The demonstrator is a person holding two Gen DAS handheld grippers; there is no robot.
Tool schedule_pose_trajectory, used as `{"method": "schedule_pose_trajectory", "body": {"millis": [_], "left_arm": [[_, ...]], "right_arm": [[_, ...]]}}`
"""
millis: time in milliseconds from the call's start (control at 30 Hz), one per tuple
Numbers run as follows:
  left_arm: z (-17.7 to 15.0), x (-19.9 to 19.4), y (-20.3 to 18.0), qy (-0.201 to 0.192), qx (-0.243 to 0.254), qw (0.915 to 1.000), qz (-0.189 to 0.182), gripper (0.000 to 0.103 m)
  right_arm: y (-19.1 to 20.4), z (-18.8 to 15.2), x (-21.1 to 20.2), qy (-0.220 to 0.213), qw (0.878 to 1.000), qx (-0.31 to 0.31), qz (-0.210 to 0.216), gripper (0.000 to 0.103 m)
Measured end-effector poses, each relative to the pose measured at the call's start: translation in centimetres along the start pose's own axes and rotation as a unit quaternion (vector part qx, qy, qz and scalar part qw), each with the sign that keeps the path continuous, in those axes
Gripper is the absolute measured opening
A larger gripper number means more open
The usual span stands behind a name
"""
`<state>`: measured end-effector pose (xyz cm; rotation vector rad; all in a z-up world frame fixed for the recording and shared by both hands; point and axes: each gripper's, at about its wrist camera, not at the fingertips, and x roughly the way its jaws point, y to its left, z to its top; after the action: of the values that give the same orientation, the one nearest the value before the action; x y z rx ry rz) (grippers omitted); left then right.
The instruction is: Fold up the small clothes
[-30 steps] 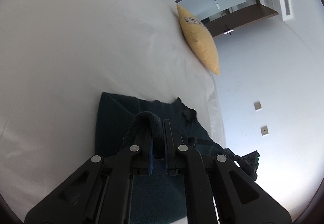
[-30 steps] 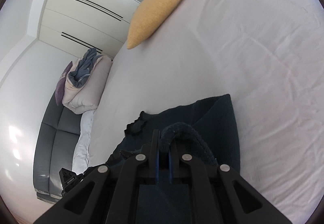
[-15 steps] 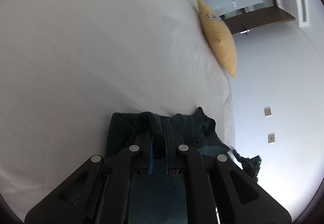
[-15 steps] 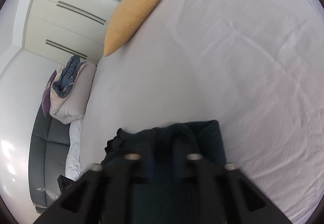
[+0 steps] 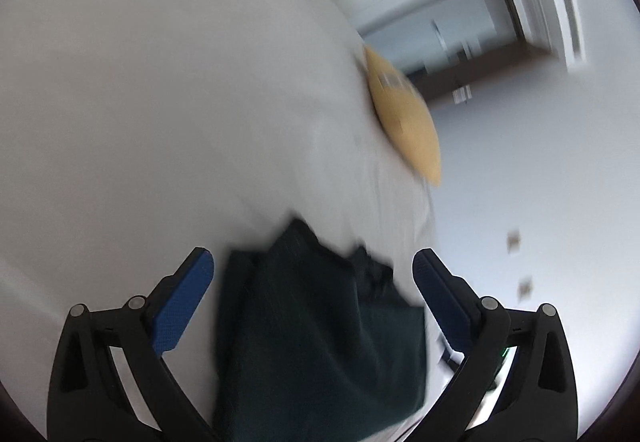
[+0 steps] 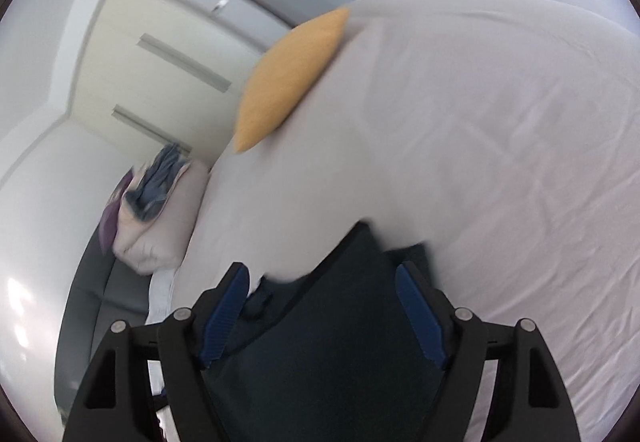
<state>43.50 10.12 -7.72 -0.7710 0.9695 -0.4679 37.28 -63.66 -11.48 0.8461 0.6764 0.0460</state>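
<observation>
A dark teal garment [image 5: 320, 330] lies on the white bed sheet [image 5: 160, 102], blurred by motion. My left gripper [image 5: 314, 266] hovers over it, its jaws opening wide, and the blue pads [image 5: 182, 298] stand clear of the cloth. In the right wrist view the same garment [image 6: 332, 342] shows below and between the fingers of my right gripper [image 6: 322, 278]. Its jaws are opening too, and the blue pads [image 6: 416, 314] do not press on the fabric. Neither gripper holds anything.
A yellow cushion [image 5: 404, 118] [image 6: 288, 78] rests near the bed's far edge. Beyond the bed stand a grey sofa [image 6: 92, 294] with a pile of bedding and clothes [image 6: 160, 202], pale wardrobe doors [image 6: 160, 54] and a doorway [image 5: 472, 38].
Both grippers were shut on folds of the dark garment a second ago; both have let go and spread wide. The cloth has dropped onto the bed, and both views have swung.
</observation>
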Motion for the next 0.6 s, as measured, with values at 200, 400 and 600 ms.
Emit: {"method": "schedule_pose_trajectory", "body": {"millis": [200, 400, 600], "left_arm": [[-3.5, 4.1, -2.1, 0.037, 0.083, 0.9923, 0.084, 0.101], [-4.9, 6.1, 1.0, 0.075, 0.065, 0.9913, 0.087, 0.100], [-8.2, 6.4, 1.3, 0.074, 0.142, 0.9765, 0.144, 0.089]], "right_arm": [[3.1, -2.2, 0.9, 0.028, 0.995, -0.084, -0.042, 0.079], [2.9, -2.8, 0.8, 0.031, 0.984, -0.144, -0.099, 0.078], [2.2, -5.2, 3.8, 0.087, 0.951, -0.227, -0.189, 0.059]]}}
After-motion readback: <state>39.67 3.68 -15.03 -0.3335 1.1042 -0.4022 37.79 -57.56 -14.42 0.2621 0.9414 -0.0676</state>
